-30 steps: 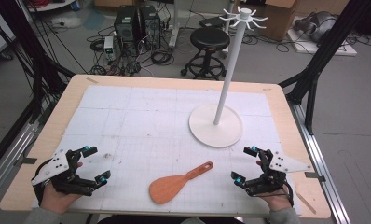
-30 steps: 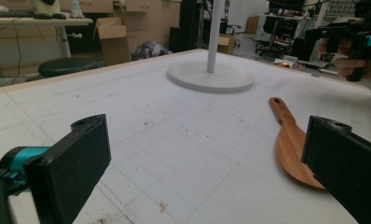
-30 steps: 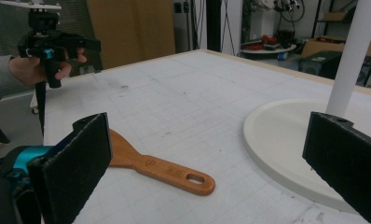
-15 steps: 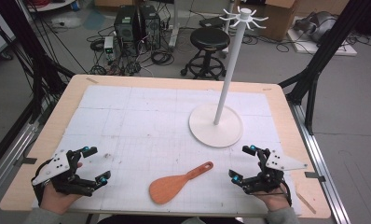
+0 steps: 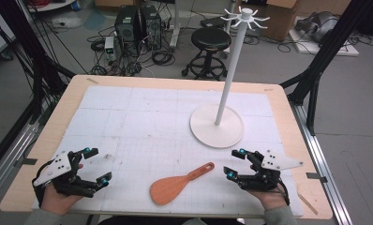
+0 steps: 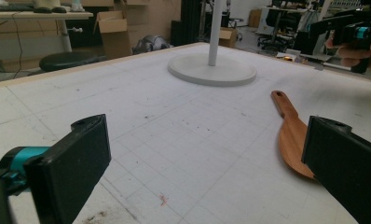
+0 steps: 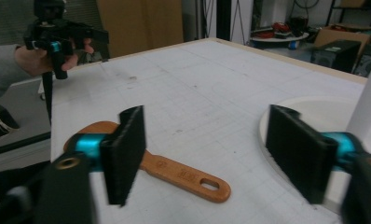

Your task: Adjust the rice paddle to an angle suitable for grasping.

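Observation:
A wooden spatula (image 5: 175, 186) lies flat on the white mat near the table's front edge, its handle pointing to the back right. My right gripper (image 5: 234, 163) hovers just right of the handle end. Its jaws have just been closing, but they still stand apart with nothing pressed between them. In the right gripper view the spatula (image 7: 174, 170) lies on the mat beyond the jaws of that gripper (image 7: 211, 149). My left gripper (image 5: 96, 165) stands open at the front left, well left of the spatula (image 6: 293, 135), with nothing between its jaws.
A white hook stand rises from a round base (image 5: 208, 129) at the back right of the mat, behind the right gripper. Its pole (image 5: 229, 70) carries several small hooks at the top. The wooden table edge (image 5: 58, 117) frames the mat.
The right gripper's jaws stand narrower than before, and that gripper has shifted slightly left toward the spatula handle. The left gripper and the spatula have not moved.

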Tool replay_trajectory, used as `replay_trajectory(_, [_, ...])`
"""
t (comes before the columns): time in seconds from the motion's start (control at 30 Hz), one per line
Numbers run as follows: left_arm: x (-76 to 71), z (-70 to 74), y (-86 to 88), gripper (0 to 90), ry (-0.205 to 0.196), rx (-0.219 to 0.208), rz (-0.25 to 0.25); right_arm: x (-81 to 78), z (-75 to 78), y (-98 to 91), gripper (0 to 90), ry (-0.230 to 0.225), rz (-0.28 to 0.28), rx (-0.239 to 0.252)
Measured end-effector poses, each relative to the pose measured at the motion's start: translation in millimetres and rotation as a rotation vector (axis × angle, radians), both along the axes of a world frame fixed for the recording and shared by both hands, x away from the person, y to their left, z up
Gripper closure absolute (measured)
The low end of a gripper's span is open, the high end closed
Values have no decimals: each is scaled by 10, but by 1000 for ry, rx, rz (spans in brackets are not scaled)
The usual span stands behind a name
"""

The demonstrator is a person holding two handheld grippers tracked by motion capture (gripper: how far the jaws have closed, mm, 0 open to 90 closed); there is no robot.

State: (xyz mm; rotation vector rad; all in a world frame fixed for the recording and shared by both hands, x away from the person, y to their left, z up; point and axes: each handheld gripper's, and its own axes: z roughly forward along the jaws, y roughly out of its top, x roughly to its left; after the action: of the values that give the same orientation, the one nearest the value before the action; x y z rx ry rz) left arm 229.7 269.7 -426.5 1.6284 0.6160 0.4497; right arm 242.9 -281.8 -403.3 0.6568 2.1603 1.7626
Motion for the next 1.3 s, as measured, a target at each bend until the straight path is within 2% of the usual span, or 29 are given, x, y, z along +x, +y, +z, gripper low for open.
replay_trajectory(0.03, [0, 0, 0, 18, 1, 0, 0, 0, 0, 0, 422, 0, 0, 0])
replay_trajectory(0.07, [0, -2, -1, 18, 0, -1, 1, -17, 11, 10, 525, -8, 26, 1])
replay_trajectory(0.17, [2, -5, -1, 18, 4, 1, -2, -35, 29, 26, 716, -36, 56, 0])
replay_trajectory(0.23, [1, -6, -1, 18, 5, 7, -1, -60, 54, 40, 886, -78, 33, -17])
replay_trajectory(0.27, [-1, -5, -2, 18, 6, 6, -1, -70, 70, 48, 888, -96, 24, -17])
replay_trajectory(0.37, [-1, -5, -2, 18, 5, 6, 0, -66, 98, 77, 891, -95, 40, 6])
replay_trajectory(0.43, [-1, -7, -2, 18, 7, 7, 0, -52, 95, 114, 891, -104, 57, -2])
replay_trajectory(0.53, [-1, -8, -4, 18, 6, 8, 2, -41, 86, 182, 891, -89, 80, -13])
replay_trajectory(0.67, [0, -9, 1, 18, 8, 8, 0, -17, 82, 276, 891, -86, 117, 4])
replay_trajectory(0.8, [-9, -3, -1, 18, 8, 9, -1, 2, 69, 388, 891, -69, 164, 14])
replay_trajectory(0.93, [-14, -11, -7, 18, 12, 11, 0, 24, 53, 467, 891, -60, 183, 10])
replay_trajectory(1.1, [-17, -13, 5, 18, 12, 10, 6, 48, 44, 500, 891, -48, 184, 20])
replay_trajectory(1.3, [-22, -18, 6, 18, 14, 18, 5, 98, 5, 612, 891, 9, 190, 21])
